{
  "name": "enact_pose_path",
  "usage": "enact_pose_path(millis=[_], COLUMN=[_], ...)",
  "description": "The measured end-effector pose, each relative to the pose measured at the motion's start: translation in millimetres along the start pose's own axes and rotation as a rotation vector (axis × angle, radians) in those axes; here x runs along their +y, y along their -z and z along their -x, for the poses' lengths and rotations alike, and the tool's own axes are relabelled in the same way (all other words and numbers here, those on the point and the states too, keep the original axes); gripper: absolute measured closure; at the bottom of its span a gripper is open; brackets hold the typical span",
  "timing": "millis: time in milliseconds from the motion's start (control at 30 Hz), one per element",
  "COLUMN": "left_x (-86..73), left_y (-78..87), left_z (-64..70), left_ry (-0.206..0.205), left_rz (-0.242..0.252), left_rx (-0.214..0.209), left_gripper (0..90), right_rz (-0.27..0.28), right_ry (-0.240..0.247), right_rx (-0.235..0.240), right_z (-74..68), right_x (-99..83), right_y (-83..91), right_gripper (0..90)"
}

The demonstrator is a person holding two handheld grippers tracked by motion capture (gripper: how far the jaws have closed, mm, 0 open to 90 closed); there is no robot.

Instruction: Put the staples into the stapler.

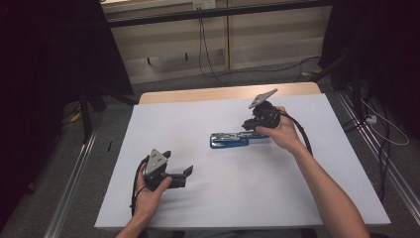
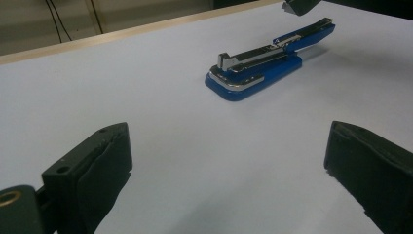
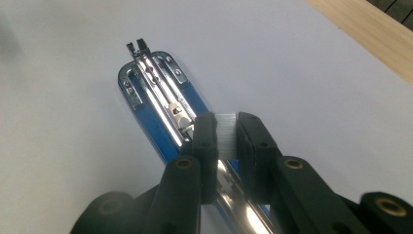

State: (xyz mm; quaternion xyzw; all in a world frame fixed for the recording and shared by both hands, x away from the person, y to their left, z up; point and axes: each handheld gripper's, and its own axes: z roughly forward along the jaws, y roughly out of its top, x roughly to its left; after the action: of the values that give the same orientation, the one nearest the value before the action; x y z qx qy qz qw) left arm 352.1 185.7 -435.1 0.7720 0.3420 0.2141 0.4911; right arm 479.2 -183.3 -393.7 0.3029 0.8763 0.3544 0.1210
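Between the nearly closed jaws of the right gripper (image 3: pixel 225 136) sits a small strip of staples (image 3: pixel 225 132), pinched and held just above the open blue stapler (image 3: pixel 160 105); the strip hangs over the rear half of the stapler's metal channel, and whether it touches the channel cannot be told; the stapler lies flat on the white table (image 1: pixel 307 198), a little right of the middle and nearer the far edge, its long side running roughly parallel to that edge; in the high view the right gripper (image 1: pixel 261 119) is at the stapler's (image 1: pixel 233 140) right end; the left gripper (image 1: pixel 179 171) hovers near the front-left corner with its jaws spread wide and nothing between them, well apart from the stapler (image 2: pixel 265 61); bare surface stretches between the two grippers and along the whole front edge, and the right edge has open room too.
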Motion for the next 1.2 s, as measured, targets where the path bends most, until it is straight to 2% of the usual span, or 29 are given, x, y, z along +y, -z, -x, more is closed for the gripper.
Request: enact_pose_path(millis=[300,600,667,1200], left_x=[-0.1,-0.3,-0.5,-0.3], left_y=[-0.3,-1.0,-1.1,-1.1], left_z=[-0.5,-0.9,-0.9,-1.7], left_ry=[0.001,0.006,0.007,0.009], left_rz=[-0.005,-0.008,-0.009,-0.003], left_rx=[-0.003,-0.007,-0.007,-0.002], left_gripper=[3.7,3.7,3.7,3.7], right_rz=[0.01,0.017,0.015,0.005], right_ry=[0.046,0.07,0.074,0.147], right_rx=[0.035,0.07,0.091,0.123], right_z=[-5.4,-10.4,-11.0,-21.5], right_x=[6.8,12.5,15.0,27.1], right_y=[-5.7,-12.1,-13.3,-27.5], right_gripper=[79.3,79.4,79.3,79.3])
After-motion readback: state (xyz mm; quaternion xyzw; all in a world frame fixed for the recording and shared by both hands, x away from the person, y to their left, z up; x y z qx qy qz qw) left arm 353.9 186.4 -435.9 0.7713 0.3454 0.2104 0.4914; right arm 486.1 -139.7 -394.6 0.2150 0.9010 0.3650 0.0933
